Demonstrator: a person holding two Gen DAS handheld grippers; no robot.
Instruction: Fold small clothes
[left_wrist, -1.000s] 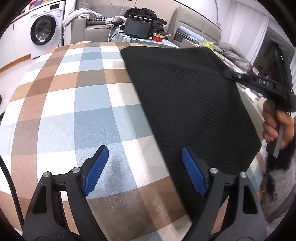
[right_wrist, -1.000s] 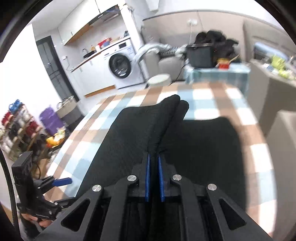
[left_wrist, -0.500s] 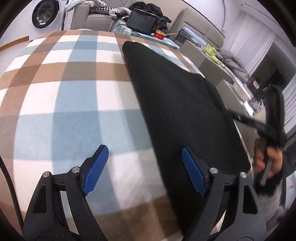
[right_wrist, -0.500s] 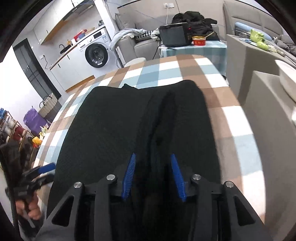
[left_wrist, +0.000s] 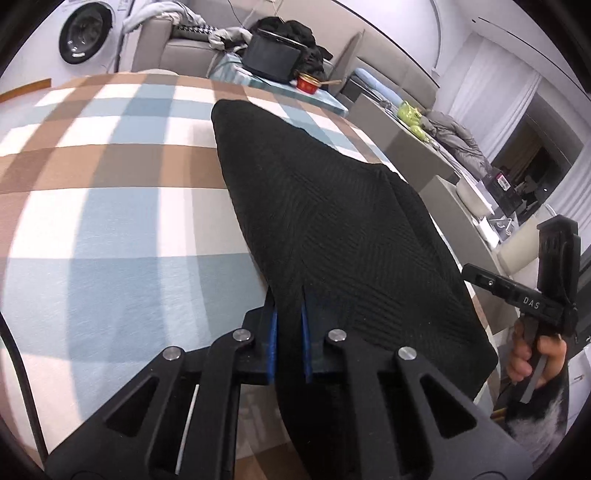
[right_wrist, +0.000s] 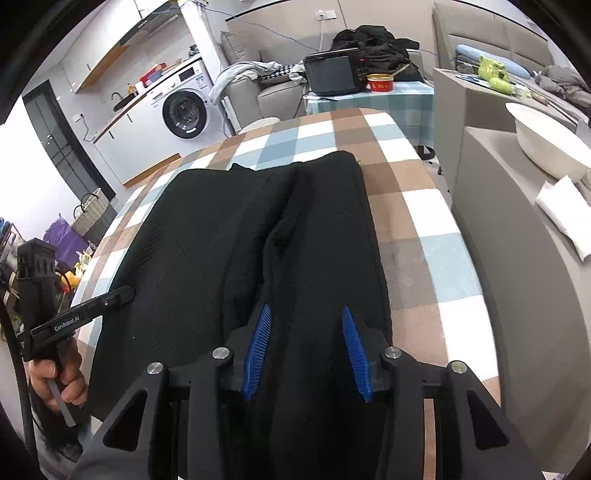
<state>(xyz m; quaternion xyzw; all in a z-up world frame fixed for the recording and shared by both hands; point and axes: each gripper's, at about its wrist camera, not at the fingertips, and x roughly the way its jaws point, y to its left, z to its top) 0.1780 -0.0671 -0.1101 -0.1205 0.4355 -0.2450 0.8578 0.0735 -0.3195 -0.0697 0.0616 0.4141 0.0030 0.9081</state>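
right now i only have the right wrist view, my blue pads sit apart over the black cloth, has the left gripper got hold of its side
Observer: Yes. In the left wrist view the left gripper has just closed and its pads pinch the near edge of the black garment.
Operator: is the cloth flat on that side
Observer: No, it rises in a ridge from the pinch toward the far corner.
Operator: anything left of the cloth there
Observer: Only bare checked tablecloth.

Home: washing machine (right_wrist: 183, 110), sofa (right_wrist: 258, 92)
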